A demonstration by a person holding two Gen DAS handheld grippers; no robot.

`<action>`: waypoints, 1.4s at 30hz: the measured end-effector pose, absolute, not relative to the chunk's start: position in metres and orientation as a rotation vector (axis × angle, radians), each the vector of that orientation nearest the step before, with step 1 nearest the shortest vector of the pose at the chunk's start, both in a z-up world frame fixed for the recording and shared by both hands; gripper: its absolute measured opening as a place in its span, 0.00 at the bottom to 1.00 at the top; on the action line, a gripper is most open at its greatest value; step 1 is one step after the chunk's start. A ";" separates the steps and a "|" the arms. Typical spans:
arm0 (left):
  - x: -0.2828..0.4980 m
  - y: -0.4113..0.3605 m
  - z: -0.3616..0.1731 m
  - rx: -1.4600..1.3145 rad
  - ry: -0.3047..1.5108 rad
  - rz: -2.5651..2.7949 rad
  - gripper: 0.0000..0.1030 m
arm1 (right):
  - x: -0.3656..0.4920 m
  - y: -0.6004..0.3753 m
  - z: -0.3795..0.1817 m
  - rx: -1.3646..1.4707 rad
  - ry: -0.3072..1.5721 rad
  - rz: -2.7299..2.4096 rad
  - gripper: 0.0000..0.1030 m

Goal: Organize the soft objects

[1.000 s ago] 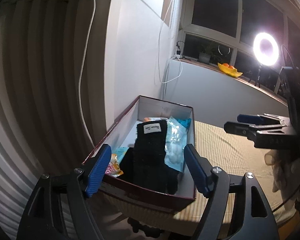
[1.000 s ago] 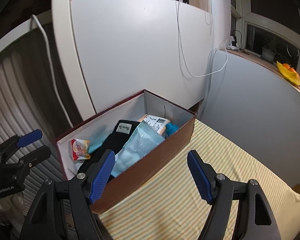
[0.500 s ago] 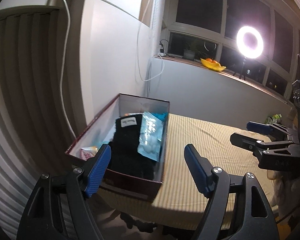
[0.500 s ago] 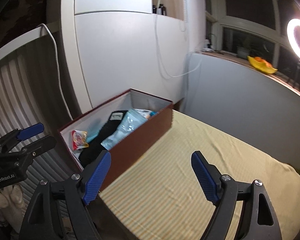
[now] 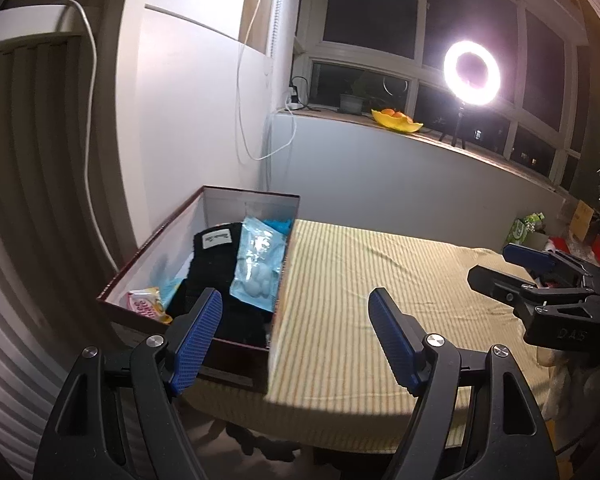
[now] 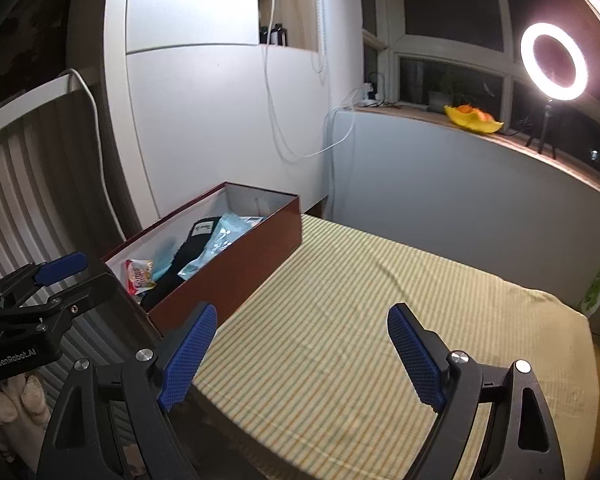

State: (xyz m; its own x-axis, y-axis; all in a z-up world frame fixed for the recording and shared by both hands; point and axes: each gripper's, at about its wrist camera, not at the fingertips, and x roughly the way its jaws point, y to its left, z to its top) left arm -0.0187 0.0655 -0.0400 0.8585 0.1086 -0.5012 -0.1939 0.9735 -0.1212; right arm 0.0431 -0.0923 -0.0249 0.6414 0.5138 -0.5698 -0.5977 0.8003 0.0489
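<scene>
Above the striped desk (image 6: 340, 320) the right gripper (image 6: 302, 352) hangs with jaws wide and just opened further, nothing between them. The left gripper (image 5: 296, 336) is spread too, empty, over the near desk edge. Ahead-left of both, the box (image 6: 236, 264) holds a black knit (image 5: 216, 264), blue bag (image 5: 260, 264) and snack packet (image 5: 146, 304).

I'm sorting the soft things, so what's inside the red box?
In the red box: a black knit item, a blue packet of white balls, a snack packet. Whatever lies beneath them is covered.
</scene>
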 end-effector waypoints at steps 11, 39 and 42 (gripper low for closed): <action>-0.016 0.056 -0.040 -0.159 0.507 0.165 0.79 | 0.037 -0.109 -0.027 -0.114 0.580 0.619 0.84; -0.016 0.065 -0.042 -0.171 0.511 0.273 0.81 | 0.045 -0.112 -0.043 -0.117 0.611 0.614 0.84; -0.016 0.066 -0.042 -0.176 0.511 0.274 0.81 | 0.045 -0.111 -0.044 -0.123 0.611 0.615 0.84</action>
